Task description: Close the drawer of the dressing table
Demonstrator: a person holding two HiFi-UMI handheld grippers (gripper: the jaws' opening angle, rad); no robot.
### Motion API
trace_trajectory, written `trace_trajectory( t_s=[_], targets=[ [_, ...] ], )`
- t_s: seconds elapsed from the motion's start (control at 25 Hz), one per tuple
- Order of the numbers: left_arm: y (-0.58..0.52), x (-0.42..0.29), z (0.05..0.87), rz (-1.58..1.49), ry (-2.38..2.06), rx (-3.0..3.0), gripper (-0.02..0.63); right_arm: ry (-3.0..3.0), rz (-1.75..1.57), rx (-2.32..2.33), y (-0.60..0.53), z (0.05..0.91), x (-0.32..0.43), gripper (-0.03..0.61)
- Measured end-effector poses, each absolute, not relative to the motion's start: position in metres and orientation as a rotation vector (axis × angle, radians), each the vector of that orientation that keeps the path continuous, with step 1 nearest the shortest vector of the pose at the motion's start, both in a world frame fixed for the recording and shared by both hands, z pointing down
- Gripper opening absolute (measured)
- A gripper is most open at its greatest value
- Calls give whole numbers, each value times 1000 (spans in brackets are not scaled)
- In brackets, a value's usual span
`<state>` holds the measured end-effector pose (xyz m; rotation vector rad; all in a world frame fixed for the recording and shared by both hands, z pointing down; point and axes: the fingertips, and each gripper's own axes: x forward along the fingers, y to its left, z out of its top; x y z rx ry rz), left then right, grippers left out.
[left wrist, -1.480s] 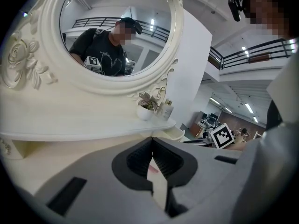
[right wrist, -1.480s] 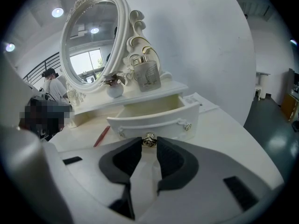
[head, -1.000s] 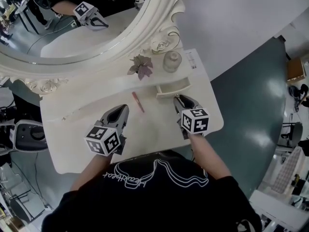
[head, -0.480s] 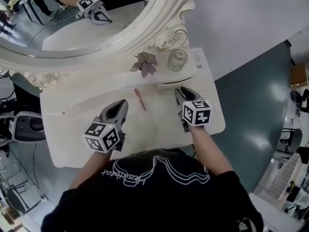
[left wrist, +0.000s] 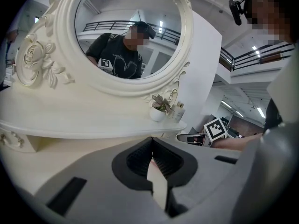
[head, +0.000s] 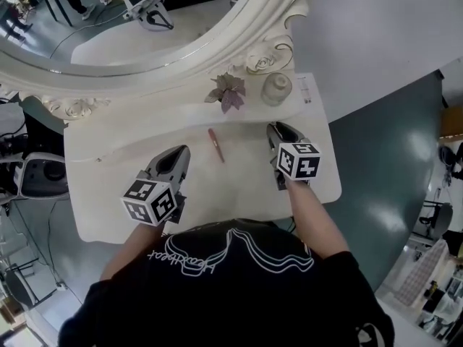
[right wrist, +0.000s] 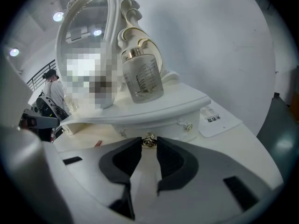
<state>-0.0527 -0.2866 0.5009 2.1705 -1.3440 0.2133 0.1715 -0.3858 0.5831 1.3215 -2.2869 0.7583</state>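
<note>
Head view, nearest part first: black printed shirt [head: 231,266] along the bottom edge, well short of the drawer [right wrist: 159,125], both forearms stretched out over the white dressing table [head: 108,201]. Left of the drawer and nearer than it: left gripper [head: 179,154], low above bare tabletop or resting on it, cannot tell which. Fingers [left wrist: 140,158] closed tip to tip, nothing between them. Straight in front of the drawer: right gripper [head: 278,129], pointing at the drawer front. Fingers [right wrist: 170,160] partly apart, pinching the small gold drawer knob [right wrist: 148,141] at their very tips, one tip against each side of it. Between the two grippers, just left of the drawer: slim pink stick [head: 215,144]. Lies flat on the tabletop, touches neither gripper. Drawer itself: sits pushed home, front flush under the raised shelf [head: 166,116], no gap visible in the right gripper view. On the shelf directly above the drawer: clear glass bottle [right wrist: 142,78] with a metal collar, upright. Left of the bottle, above and left of the drawer: small potted sprig [head: 230,92] with dusky pink leaves. Right of the drawer, flat on the tabletop: white printed card [right wrist: 216,119], print too small to read. Behind and above the drawer, past everything on the shelf: large oval mirror [head: 217,49] in a carved cream frame with roses, reflecting the dark shirt. Far right of the drawer, beyond the table edge: teal floor [head: 391,143].
</note>
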Motion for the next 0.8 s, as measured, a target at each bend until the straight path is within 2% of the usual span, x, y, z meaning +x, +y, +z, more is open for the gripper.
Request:
trace_trajectory(
  t_s=[0.4, 0.64, 0.8],
  targets=[
    [-282, -61, 498, 217, -1360, 2163, 5, -2296, 755, 1296, -388, 582, 169, 108],
    [-281, -59, 492, 203, -1339, 2181, 4, -2351, 718, 1263, -378, 565, 168, 189],
    [-278, -56, 485, 187, -1318, 2199, 3, -2399, 671, 1277, -365, 540, 168, 186]
  ],
)
